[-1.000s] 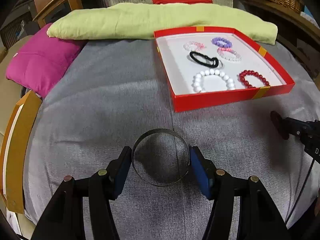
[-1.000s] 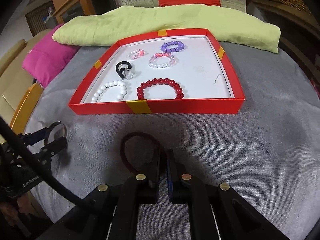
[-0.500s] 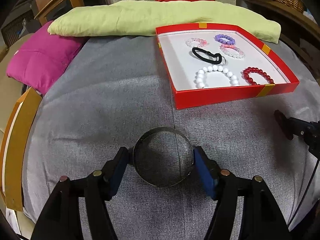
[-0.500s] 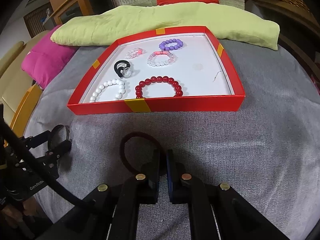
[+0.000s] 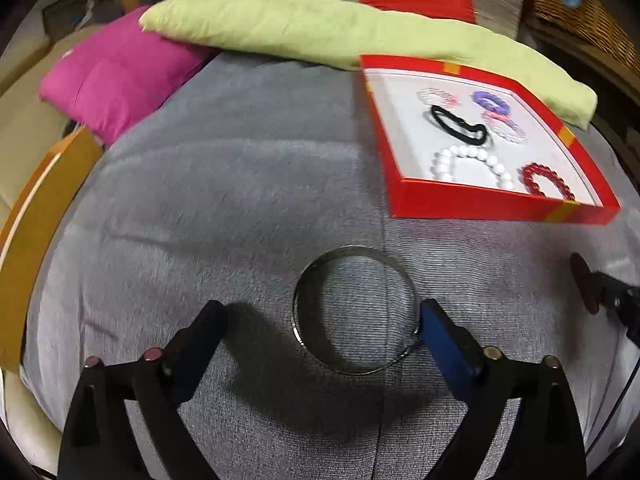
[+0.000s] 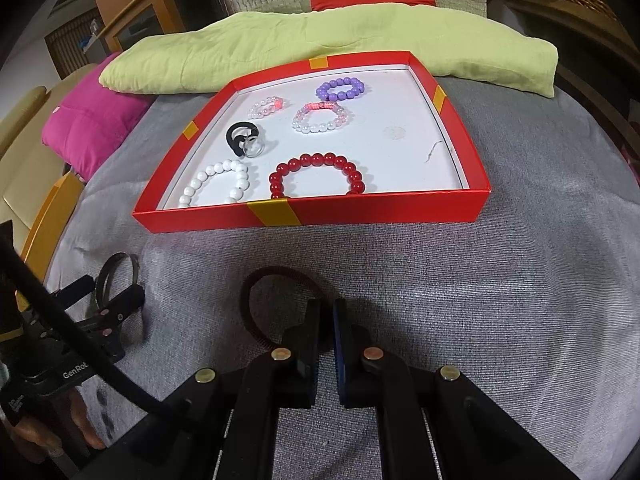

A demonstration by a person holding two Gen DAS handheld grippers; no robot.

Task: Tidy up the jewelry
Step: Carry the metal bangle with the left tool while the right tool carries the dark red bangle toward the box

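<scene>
Looking along the L gripper point(image 5: 320, 320) from the left wrist cam: jaws wide and opening, metal bangle point(image 5: 355, 309) lying flat on the grey cloth point(image 5: 224, 200) between them; R-side blue pad looks to be touching the bangle's rim, L-side finger well clear, so no grip. Red tray point(image 5: 492, 202) sits up and to the right w/ white bead bracelet point(image 5: 472, 160), red bead bracelet point(image 5: 544, 178), black hair tie point(image 5: 458, 125), purple bracelet point(image 5: 490, 101) inside. Green cushion point(image 5: 320, 32) behind the tray, pink cushion point(image 5: 116, 76) at left. At the right edge, the other tool's tip shows w/ a dark red band. Right wrist cam: R gripper point(image 6: 326, 320) jaws pinched narrow on the dark red hair band point(image 6: 256, 280), whose loop lies on the cloth to the left of the fingers. Tray straight ahead, same bracelets plus a pale pink-and-clear one point(image 6: 320, 118) and a small clear-bead one point(image 6: 266, 106); right half of the tray floor bare. L gripper far left, bangle between its fingers.
</scene>
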